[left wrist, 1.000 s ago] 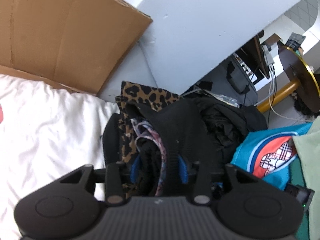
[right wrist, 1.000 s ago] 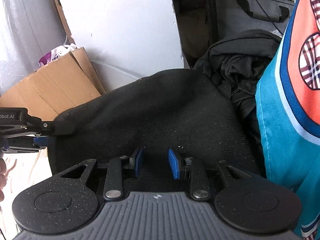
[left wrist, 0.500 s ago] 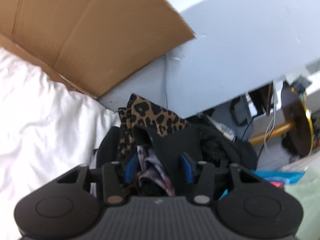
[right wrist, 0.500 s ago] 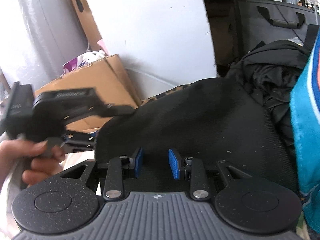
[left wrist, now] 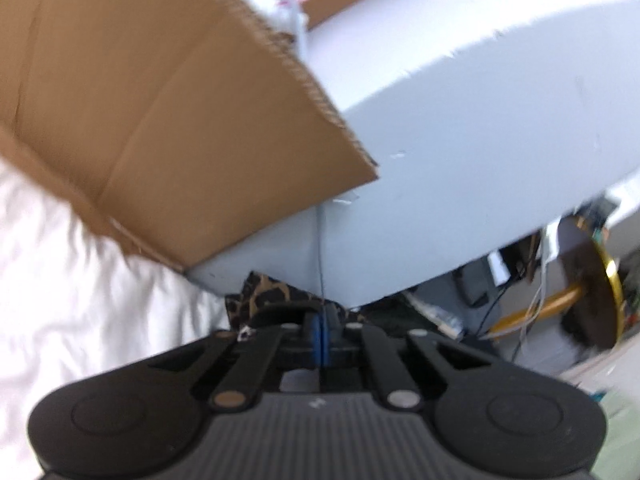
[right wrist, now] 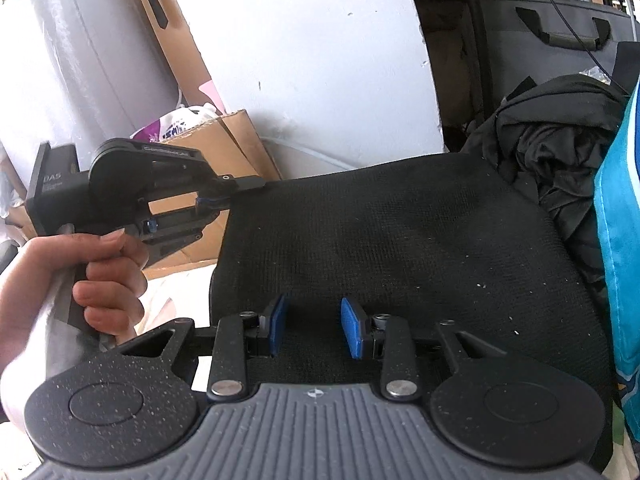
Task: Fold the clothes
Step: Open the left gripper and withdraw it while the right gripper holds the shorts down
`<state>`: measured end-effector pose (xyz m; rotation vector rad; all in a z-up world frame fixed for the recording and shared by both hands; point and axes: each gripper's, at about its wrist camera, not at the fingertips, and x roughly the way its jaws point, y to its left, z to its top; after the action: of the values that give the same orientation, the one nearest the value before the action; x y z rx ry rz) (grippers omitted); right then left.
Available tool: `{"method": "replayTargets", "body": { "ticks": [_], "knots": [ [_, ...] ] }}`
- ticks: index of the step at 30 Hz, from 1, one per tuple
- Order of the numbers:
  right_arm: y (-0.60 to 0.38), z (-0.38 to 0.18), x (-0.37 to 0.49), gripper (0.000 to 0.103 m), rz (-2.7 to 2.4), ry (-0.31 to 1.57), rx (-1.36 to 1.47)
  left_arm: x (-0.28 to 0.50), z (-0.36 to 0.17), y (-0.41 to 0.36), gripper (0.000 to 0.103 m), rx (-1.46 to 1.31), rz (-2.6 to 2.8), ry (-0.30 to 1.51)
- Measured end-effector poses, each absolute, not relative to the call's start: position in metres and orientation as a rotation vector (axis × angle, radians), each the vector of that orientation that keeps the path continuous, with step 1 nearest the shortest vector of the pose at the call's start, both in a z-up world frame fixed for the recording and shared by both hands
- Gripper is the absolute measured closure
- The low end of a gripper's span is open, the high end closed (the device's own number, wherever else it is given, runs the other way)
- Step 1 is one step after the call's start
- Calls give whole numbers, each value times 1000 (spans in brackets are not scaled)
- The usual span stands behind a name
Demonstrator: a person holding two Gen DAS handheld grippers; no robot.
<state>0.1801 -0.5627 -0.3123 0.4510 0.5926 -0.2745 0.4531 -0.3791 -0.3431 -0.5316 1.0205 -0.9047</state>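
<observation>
Between the blue pads of the right gripper [right wrist: 313, 330], whose fingers stand partly spread, a black knit garment [right wrist: 400, 248] stretches flat and taut, its fine ribbed weave flecked with pale lint. The cloth runs under and past those fingers; whether the pads press on it cannot be told. At the garment's far left corner the left gripper [right wrist: 218, 200] has its fingers pressed together on the fabric's edge — pinching it and holding that corner up. A person's hand [right wrist: 86, 276] is wrapped around the left gripper's handle, fingers curled under the trigger.

From the left wrist view the picture is blurred: the left gripper [left wrist: 321, 340] shows its two blue pads [left wrist: 317, 338] flush against each other, dark cloth just beyond them, and a scrap of leopard-print fabric [left wrist: 264, 294] peeking out just behind. White bedding [left wrist: 80, 288] lies to the left, and a brown cardboard box [left wrist: 160, 112] leans over it against a pale grey wall [left wrist: 460, 140].

Right of the stretched garment a heap of black clothes [right wrist: 560, 144] is bunched up, touching its edge — and a turquoise garment [right wrist: 620, 216] hangs along the right border. A cardboard box [right wrist: 224, 144] with a plastic bag [right wrist: 180, 122] in it stands behind the left gripper.
</observation>
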Motion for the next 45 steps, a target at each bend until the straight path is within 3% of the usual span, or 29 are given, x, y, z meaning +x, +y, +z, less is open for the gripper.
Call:
{"method": "replayTargets", "body": {
  "ticks": [2,6,16,23,34,36,45],
  "knots": [
    [-561,-315,183,69,-274,602,447,453,-340,-379,88,-473,-866,1029],
    [-560,-319,185,68,-276,612,451,453,-337,-367,75,-429,-851,1028],
    [-567,-315,173,68,-318,579,465,407,-293,-367,65,-237,-988,928],
    [-584,-312,160,68,-385,549,471,359,-277,-388,65,-112,-1105,870],
    [-609,-338,145,68,-466,599,513,335,-320,-403,68,77,-1119,869],
    [-608,-344,144,64,-464,613,512,336,-325,-403,68,104,-1123,863],
    [-612,-344,128,62,-467,616,480,341,-327,-397,86,190,-1104,856]
  ]
}}
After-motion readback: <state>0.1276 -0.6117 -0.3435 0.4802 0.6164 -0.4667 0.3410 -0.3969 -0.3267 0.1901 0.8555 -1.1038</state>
